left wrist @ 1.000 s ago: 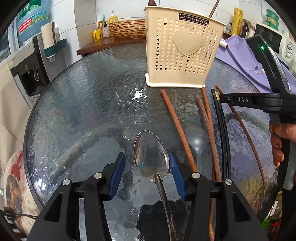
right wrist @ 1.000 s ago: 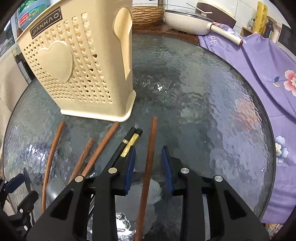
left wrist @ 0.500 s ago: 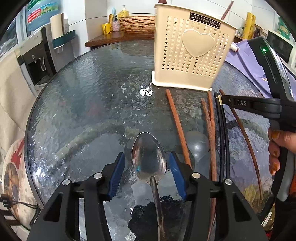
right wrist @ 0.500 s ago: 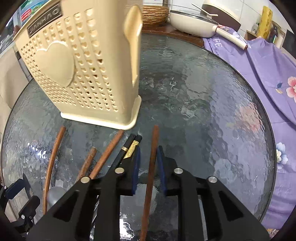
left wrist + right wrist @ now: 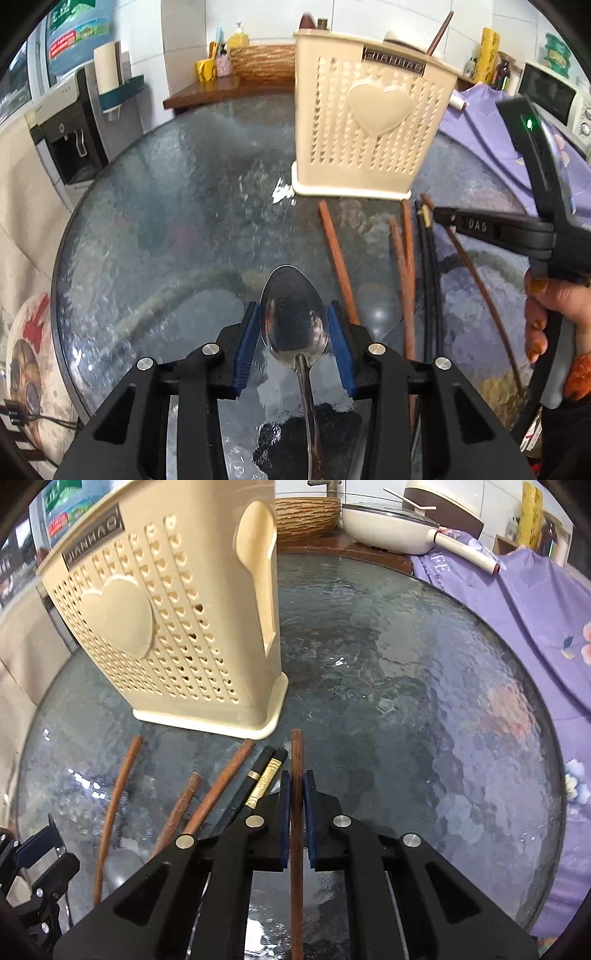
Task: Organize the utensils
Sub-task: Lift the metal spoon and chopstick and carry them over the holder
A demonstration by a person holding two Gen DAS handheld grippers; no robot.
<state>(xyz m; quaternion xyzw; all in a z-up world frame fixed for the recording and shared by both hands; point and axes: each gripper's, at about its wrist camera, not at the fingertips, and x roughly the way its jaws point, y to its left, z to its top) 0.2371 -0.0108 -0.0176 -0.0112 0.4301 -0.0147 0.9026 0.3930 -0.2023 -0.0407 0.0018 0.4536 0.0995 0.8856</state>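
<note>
A metal spoon [image 5: 293, 321] lies bowl-up on the round glass table [image 5: 166, 221]. My left gripper [image 5: 293, 305] has its jaws closing on the bowl, and the blue pads [image 5: 246, 343] touch both edges. My right gripper [image 5: 297, 773] is shut on a brown chopstick [image 5: 296, 746] that points toward the cream perforated utensil holder [image 5: 166, 627]. In the left wrist view the right gripper [image 5: 436, 216] reaches in from the right, just in front of the holder [image 5: 369, 122]. Loose brown chopsticks [image 5: 338, 258] and a black pair [image 5: 430, 266] lie between the two grippers.
One chopstick [image 5: 439, 31] stands inside the holder. A grey spoon bowl [image 5: 376, 306] shows under the loose chopsticks. A purple flowered cloth [image 5: 535, 627] covers the table's right edge, a white pan [image 5: 388, 528] sits behind it, and a water dispenser [image 5: 66, 122] stands far left.
The right jaws have come together on the brown chopstick. The left jaws have narrowed until the pads meet the spoon's bowl. Neither hand has shifted much.
</note>
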